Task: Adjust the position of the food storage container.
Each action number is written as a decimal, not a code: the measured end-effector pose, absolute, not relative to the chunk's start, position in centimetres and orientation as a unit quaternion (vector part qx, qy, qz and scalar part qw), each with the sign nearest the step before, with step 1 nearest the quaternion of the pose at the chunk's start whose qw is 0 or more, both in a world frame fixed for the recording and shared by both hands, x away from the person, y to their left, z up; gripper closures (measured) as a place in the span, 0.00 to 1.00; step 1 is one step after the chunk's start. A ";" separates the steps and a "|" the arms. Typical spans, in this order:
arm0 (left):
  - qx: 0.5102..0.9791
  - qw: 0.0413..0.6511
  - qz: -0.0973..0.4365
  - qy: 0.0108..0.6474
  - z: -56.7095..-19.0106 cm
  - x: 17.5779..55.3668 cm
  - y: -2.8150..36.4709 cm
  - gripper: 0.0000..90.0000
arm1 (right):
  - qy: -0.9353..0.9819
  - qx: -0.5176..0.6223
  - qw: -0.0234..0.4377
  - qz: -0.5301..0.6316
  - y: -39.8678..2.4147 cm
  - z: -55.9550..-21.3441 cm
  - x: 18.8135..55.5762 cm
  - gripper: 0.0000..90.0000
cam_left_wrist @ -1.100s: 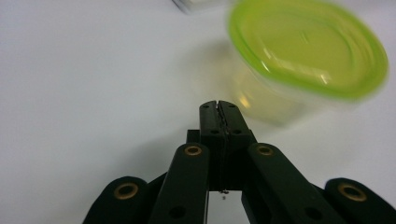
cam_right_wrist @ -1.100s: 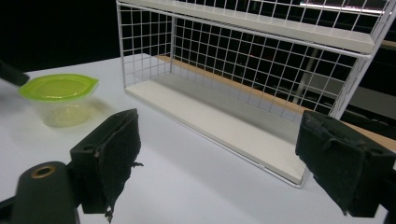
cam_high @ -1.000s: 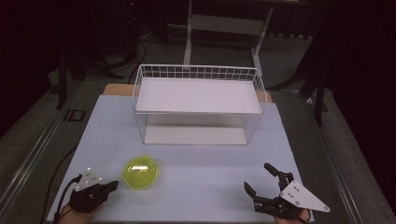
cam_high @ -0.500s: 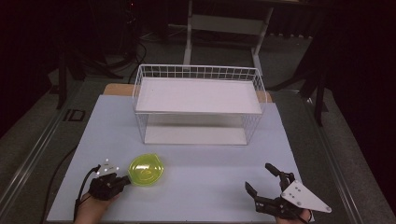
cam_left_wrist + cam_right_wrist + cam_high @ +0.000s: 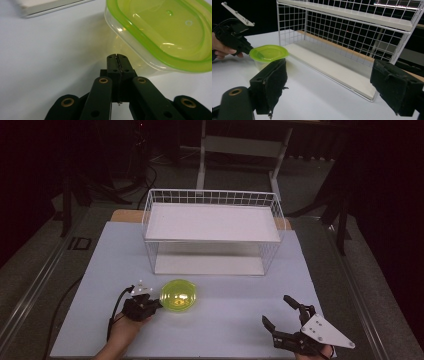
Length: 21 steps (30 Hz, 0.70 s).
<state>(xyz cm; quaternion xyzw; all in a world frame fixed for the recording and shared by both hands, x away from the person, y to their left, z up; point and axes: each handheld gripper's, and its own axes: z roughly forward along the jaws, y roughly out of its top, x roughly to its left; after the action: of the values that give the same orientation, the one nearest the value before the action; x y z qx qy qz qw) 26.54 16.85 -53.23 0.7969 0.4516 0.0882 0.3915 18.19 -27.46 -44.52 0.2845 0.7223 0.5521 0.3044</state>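
Note:
A clear plastic container with a lime-green lid (image 5: 179, 296) sits on the white table, left of centre near the front. My left gripper (image 5: 157, 304) is shut with nothing between its jaws, and its tip rests against the container's left side. In the left gripper view the closed tip (image 5: 117, 56) meets the clear wall just under the green rim (image 5: 162, 32). My right gripper (image 5: 276, 310) stands open at the front right, well away from the container. In the right gripper view, the container (image 5: 268, 53) and the left gripper (image 5: 247, 48) lie beyond its own wide-set jaws (image 5: 329, 85).
A white wire rack (image 5: 212, 222) with an upper and a lower shelf stands at the back middle of the table (image 5: 230, 320); in the right gripper view the rack (image 5: 352, 22) lies close ahead. A black cable (image 5: 65, 305) trails off the left edge.
My left gripper has slid to the right along the table, and the green-lidded container has shifted right and slightly away with it. The right gripper has stayed put.

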 end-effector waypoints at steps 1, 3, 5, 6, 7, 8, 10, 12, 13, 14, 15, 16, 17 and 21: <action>0.797 0.393 0.085 0.451 -53.2 26.7 16.5 1.00 | 0.723 0.285 0.304 0.552 -27.5 -44.5 18.2 0.15; 0.797 0.396 0.080 0.449 -53.3 26.9 15.8 1.00 | 0.724 0.286 0.302 0.551 -27.5 -44.6 18.2 0.15; 0.797 0.392 0.084 0.451 -53.3 27.2 15.5 1.00 | 0.724 0.286 0.300 0.552 -27.5 -44.6 18.3 0.15; 0.796 0.392 0.087 0.453 -53.3 27.3 15.5 1.00 | 0.724 0.286 0.300 0.551 -27.5 -44.6 18.3 0.15; 0.792 0.392 0.087 0.459 -53.3 27.4 15.7 1.00 | 0.724 0.286 0.301 0.551 -27.6 -44.6 18.3 0.15; 0.789 0.392 0.089 0.464 -53.2 27.5 15.8 1.00 | 0.724 0.285 0.301 0.552 -27.6 -44.6 18.2 0.15; 0.785 0.396 0.092 0.468 -53.1 27.5 16.0 1.00 | 0.723 0.286 0.301 0.552 -27.6 -44.6 18.2 0.15; 0.778 0.400 0.086 0.476 -53.1 27.5 16.0 1.00 | 0.722 0.287 0.300 0.553 -27.6 -44.6 18.3 0.15; 0.779 0.401 0.085 0.474 -53.1 27.6 15.9 1.00 | 0.723 0.287 0.300 0.553 -27.6 -44.6 18.3 0.15; 0.779 0.402 0.085 0.474 -53.1 27.6 15.6 1.00 | 0.723 0.288 0.299 0.552 -27.5 -44.6 18.3 0.15; 0.782 0.398 0.084 0.472 -53.1 27.7 15.4 1.00 | 0.724 0.287 0.299 0.552 -27.5 -44.6 18.3 0.15; 0.782 0.398 0.082 0.472 -53.2 27.8 15.2 1.00 | 0.725 0.286 0.299 0.551 -27.5 -44.6 18.3 0.15; 0.783 0.398 0.080 0.471 -53.3 27.8 15.0 1.00 | 0.725 0.285 0.300 0.551 -27.4 -44.6 18.2 0.15; 0.786 0.398 0.069 0.468 -53.3 28.2 14.0 1.00 | 0.725 0.286 0.300 0.550 -27.5 -44.6 18.2 0.15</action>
<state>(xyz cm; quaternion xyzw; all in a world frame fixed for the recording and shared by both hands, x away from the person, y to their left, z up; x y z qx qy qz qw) 28.20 13.98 -53.31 0.7858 0.4679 0.0690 0.3984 18.22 -27.48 -44.58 0.2857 0.7249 0.5503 0.3001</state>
